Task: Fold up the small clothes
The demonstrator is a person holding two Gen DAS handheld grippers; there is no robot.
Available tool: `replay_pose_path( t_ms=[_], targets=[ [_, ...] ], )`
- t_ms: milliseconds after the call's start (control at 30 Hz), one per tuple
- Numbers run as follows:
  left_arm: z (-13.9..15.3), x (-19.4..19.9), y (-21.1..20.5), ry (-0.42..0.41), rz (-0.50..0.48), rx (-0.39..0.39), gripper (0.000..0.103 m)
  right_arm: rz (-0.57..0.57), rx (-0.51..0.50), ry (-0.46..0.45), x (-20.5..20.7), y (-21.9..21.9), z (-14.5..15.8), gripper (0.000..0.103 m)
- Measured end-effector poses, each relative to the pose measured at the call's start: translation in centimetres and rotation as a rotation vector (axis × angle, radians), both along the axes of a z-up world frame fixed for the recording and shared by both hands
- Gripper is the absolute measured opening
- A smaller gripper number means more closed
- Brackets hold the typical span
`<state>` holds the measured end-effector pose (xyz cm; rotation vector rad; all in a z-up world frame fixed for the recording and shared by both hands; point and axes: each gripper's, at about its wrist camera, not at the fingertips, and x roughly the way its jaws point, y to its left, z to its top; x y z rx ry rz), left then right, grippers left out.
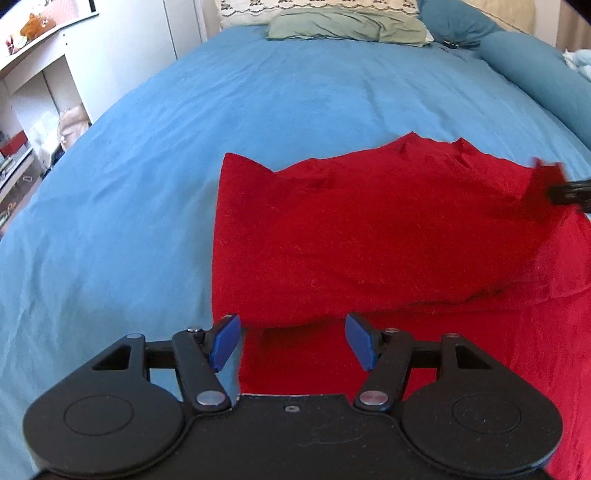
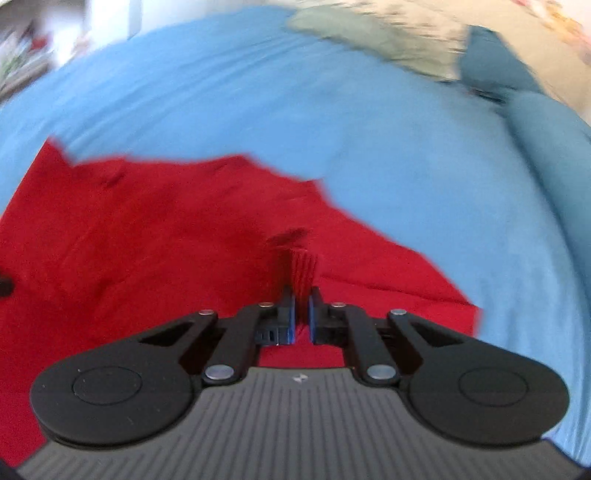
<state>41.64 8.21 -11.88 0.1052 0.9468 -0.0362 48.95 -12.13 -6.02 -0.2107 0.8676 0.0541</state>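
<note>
A red garment (image 1: pixel 369 229) lies on the blue bedspread (image 1: pixel 184 147), partly folded over itself, its folded edge running across just ahead of my left gripper (image 1: pixel 291 341). That gripper hangs open over the garment's near part, nothing between its blue pads (image 1: pixel 223 341). In the right wrist view my right gripper (image 2: pixel 301 306) is shut on a ribbed red edge of the garment (image 2: pixel 147 229), which stands up pinched between its pads. Its black tip shows at the right edge of the left wrist view, on the garment's far right corner (image 1: pixel 546 181).
Pillows (image 1: pixel 343 26) and a teal bolster (image 1: pixel 535 74) lie at the head and right side of the bed. White shelves (image 1: pixel 33 92) with clutter stand off the bed's left edge. Bare blue bedspread (image 2: pixel 406 166) surrounds the garment.
</note>
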Motion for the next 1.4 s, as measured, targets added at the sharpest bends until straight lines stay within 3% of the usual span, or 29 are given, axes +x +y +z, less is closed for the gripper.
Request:
replay_pose_path(
  t_ms=[133,167,200,233,267,367,433,467,500,567,700,800,967,1133,1233,1300,1400],
  targets=[
    [-0.5,-0.7,0.2,0.026,0.002,-0.006,0.069,-0.16,0.173,0.03,-1.8,-5.0,-0.6,0.027],
    [-0.8,-0.5,0.2,0.033,0.002,0.003,0.069,-0.19,0.215,0.052,-2.3,-6.0,-1.3,0.039],
    [-1.0,-0.4,0.0,0.039,0.001,0.011,0.069,-0.217,0.264,0.081,-2.8,-6.8,-2.2,0.059],
    [-1.2,-0.3,0.0,0.042,0.001,0.013,0.069,-0.24,0.319,0.102,-3.2,-7.5,-3.0,0.067],
    [-1.3,-0.3,0.0,0.042,0.001,0.015,0.069,-0.262,0.375,0.105,-3.8,-8.1,-3.6,0.072],
    [-1.4,-0.1,0.2,0.038,0.007,0.013,0.069,-0.327,0.487,0.095,-4.5,-9.2,-4.5,0.074],
    [-1.5,-0.1,0.2,0.035,0.015,0.017,0.069,-0.377,0.534,0.08,-4.5,-9.6,-5.0,0.072],
    [-1.4,-0.2,0.2,0.032,0.022,0.024,0.069,-0.394,0.539,0.077,-4.3,-9.8,-5.1,0.066],
    [-1.4,-0.2,0.2,0.028,0.034,0.034,0.069,-0.405,0.526,0.071,-4.1,-9.7,-5.0,0.044],
    [-1.4,0.0,0.6,0.019,0.056,0.049,0.069,-0.412,0.47,0.072,-3.3,-9.6,-4.6,0.022],
    [-1.5,0.6,1.0,0.003,0.089,0.095,0.069,-0.404,0.413,-0.025,-3.0,-10.2,-2.0,0.021],
    [-1.8,1.6,1.6,0.008,0.114,0.084,0.069,-0.439,0.356,-0.095,-3.3,-12.1,-0.1,0.021],
    [-2.2,2.6,2.6,0.026,0.187,0.035,0.071,-0.489,0.322,-0.026,-3.4,-15.3,-2.3,0.021],
    [-2.1,1.9,2.7,0.027,0.189,0.052,0.072,-0.468,0.298,0.024,-4.6,-15.9,-5.2,0.021],
    [-1.7,1.4,2.7,0.024,0.165,0.06,0.07,-0.466,0.289,0.017,-5.0,-15.6,-5.0,0.033],
    [-1.4,0.7,2.4,0.014,0.135,0.068,0.07,-0.458,0.278,0.014,-5.4,-15.5,-4.6,0.069],
    [-0.4,-0.1,1.7,-0.009,0.095,0.074,0.072,-0.363,0.255,-0.062,-6.5,-14.4,-3.1,0.083]
  ],
)
